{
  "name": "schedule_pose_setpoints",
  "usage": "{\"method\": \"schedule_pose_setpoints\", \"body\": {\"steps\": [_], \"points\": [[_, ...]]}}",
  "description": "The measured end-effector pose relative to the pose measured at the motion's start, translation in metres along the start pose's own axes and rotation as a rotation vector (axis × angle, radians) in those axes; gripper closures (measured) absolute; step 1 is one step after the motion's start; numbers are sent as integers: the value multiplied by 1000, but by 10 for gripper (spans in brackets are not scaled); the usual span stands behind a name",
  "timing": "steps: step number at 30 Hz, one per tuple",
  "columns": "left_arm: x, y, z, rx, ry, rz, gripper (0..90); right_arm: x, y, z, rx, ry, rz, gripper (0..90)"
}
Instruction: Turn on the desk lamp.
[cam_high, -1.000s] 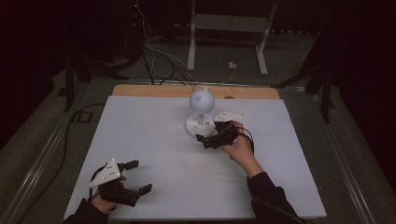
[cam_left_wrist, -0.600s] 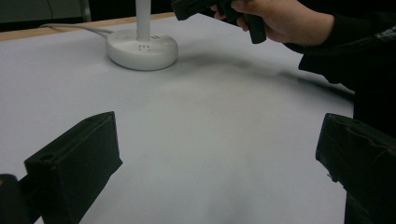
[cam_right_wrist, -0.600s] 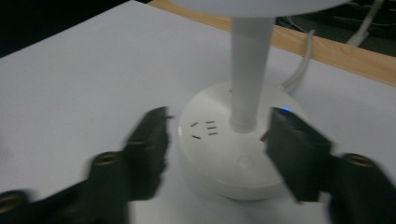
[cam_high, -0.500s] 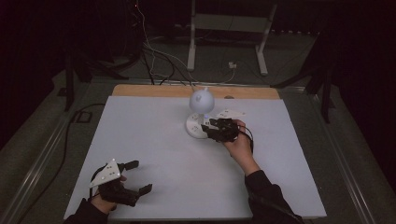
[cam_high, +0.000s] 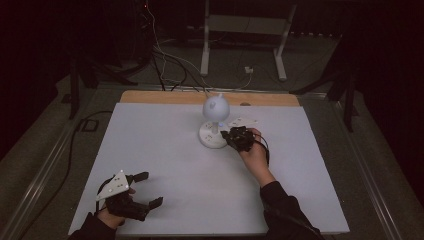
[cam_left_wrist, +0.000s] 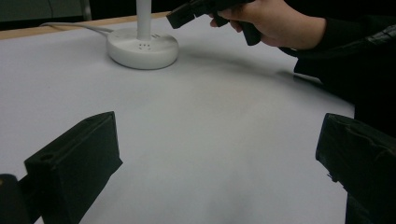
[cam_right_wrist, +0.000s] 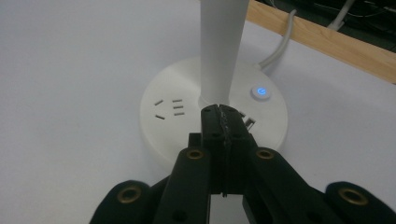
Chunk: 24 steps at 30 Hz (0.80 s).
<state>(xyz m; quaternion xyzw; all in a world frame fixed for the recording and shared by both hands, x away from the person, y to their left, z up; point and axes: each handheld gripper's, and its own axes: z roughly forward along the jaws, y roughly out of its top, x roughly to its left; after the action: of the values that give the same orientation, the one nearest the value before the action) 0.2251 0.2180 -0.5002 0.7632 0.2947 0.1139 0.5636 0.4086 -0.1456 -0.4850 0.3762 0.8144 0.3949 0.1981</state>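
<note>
Desk lamp (cam_high: 215, 122) sits at about 12 o'clock from table centre, near the far wooden edge, round base (cam_right_wrist: 212, 116) flat on the white table (cam_high: 165, 160). Cord (cam_right_wrist: 280, 44) leaves the back of the base toward the far edge, which is probably why the lamp is parked there: short run to the wiring behind.

Right gripper (cam_high: 239, 138) is at the base's 3 o'clock side, seen from above. Jaws pressed together with nothing between them, tips over the base top right in front of the stem (cam_right_wrist: 222, 46). Closed tips make a single narrow poker, so my read is it's set up to press something, not to grab. The power button (cam_right_wrist: 260, 92) glows blue at roughly 2 o'clock from the tips in the right gripper view, just beside them, not touched. Can't tell if the tips actually rest on the plastic or hover.

Right hand (cam_high: 255, 155) reaches forward, forearm running from 5 o'clock up to the lamp, wrist roughly straight, gripper pointing toward 10 o'clock.

Left gripper (cam_high: 132, 192) is parked at the near-left corner, about 7 o'clock, well apart from the lamp. Jaws spread wide, empty, aimed across the table toward the lamp. Looks idle, just kept out of the way.
</note>
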Motion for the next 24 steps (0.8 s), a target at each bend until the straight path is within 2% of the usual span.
{"method": "schedule_pose_setpoints", "body": {"steps": [3,10,24], "points": [[0,0,0,-1,-2,0,4,1,0,4,7,-12,-23,900],[0,0,0,0,-2,0,4,1,-1,11,13,-29,-39,900],[0,0,0,3,-3,1,4,2,-4,19,25,-32,-25,900]]}}
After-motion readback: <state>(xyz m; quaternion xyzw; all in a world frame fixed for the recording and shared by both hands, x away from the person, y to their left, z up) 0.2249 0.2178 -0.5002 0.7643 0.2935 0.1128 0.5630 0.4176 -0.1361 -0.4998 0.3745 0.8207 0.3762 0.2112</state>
